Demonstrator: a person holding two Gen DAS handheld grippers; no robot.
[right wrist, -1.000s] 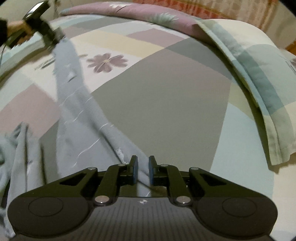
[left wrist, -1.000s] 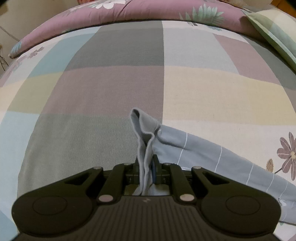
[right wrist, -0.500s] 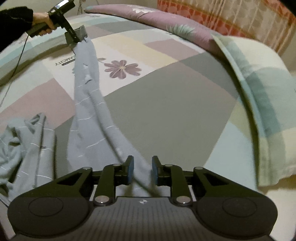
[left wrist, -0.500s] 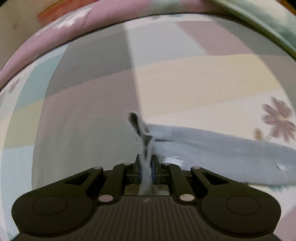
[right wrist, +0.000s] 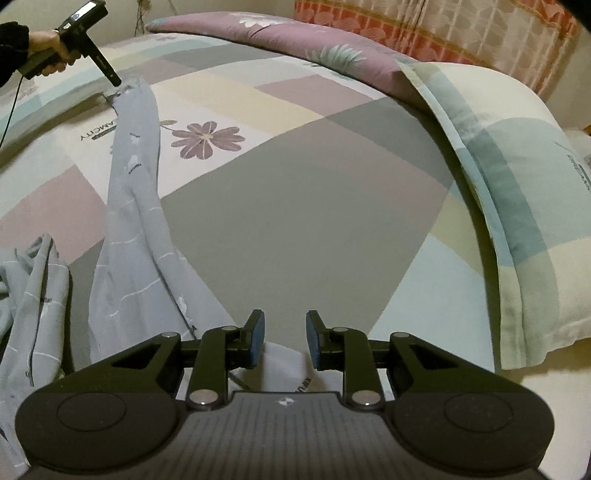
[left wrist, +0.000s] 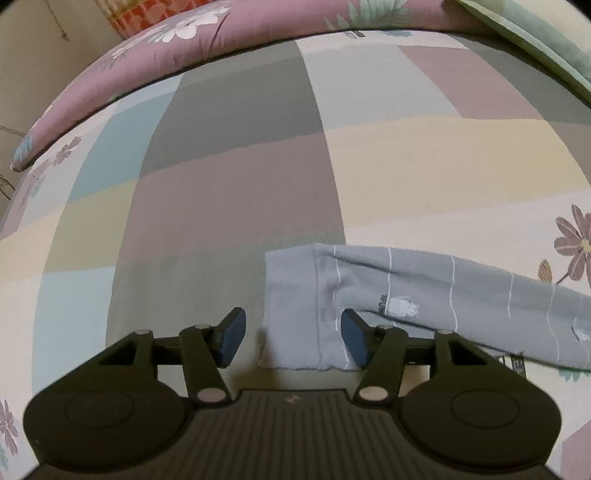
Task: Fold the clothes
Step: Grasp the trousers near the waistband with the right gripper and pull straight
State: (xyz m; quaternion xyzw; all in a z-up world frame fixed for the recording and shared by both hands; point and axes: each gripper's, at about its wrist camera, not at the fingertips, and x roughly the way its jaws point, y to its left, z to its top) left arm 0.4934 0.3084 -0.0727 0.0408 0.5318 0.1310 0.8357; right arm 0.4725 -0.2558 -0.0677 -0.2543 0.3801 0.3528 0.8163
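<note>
A grey-blue garment with thin white stripes lies on the bed. In the left wrist view its sleeve (left wrist: 406, 295) lies flat, with the cuff end (left wrist: 291, 306) between the tips of my open left gripper (left wrist: 293, 341), which holds nothing. In the right wrist view the same sleeve (right wrist: 136, 155) stretches from the far left gripper (right wrist: 110, 75) toward me, and the bunched body (right wrist: 33, 295) lies at the left. My right gripper (right wrist: 282, 341) is open and empty, just right of the garment's near part.
The bed has a patchwork sheet (right wrist: 295, 192) with flower prints. A pillow (right wrist: 517, 206) lies at the right in the right wrist view. A purple floral quilt roll (left wrist: 221, 40) runs along the far edge. A curtain (right wrist: 443, 33) hangs behind.
My left gripper has opened and let go of the sleeve cuff, which now lies flat on the sheet. My right gripper has opened wider and the sleeve has been stretched out straight.
</note>
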